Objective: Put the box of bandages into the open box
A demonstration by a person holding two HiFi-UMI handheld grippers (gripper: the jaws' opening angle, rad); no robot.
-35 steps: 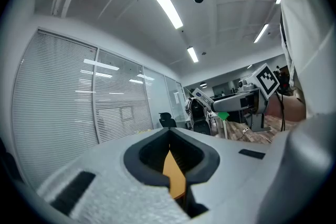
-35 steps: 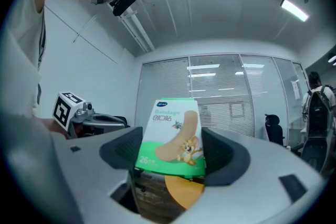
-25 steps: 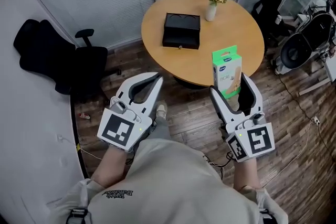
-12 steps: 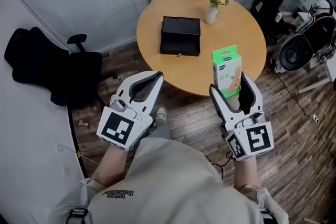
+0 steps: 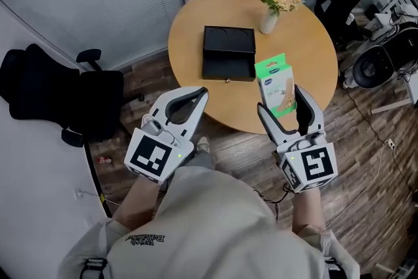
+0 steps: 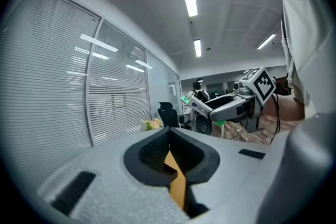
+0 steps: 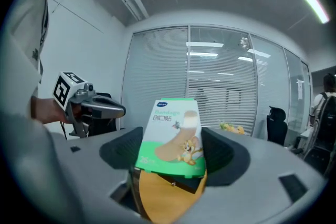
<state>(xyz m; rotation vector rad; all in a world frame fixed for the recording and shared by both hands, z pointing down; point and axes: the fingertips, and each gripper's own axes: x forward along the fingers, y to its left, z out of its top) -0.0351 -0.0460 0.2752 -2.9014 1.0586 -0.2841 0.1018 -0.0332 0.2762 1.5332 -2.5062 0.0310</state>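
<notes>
One green-and-white cardboard bandage box (image 5: 273, 78) is clamped upright in the right gripper (image 5: 279, 101), at the near edge of the single round wooden table (image 5: 189, 29). One black rectangular open box (image 5: 228, 52) is seen farther left on the tabletop, apart from it. The left gripper (image 5: 198, 94) is closed on nothing.

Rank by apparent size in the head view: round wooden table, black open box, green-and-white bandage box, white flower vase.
1. round wooden table
2. black open box
3. green-and-white bandage box, nearer the camera, so probably looks enlarged
4. white flower vase
</notes>
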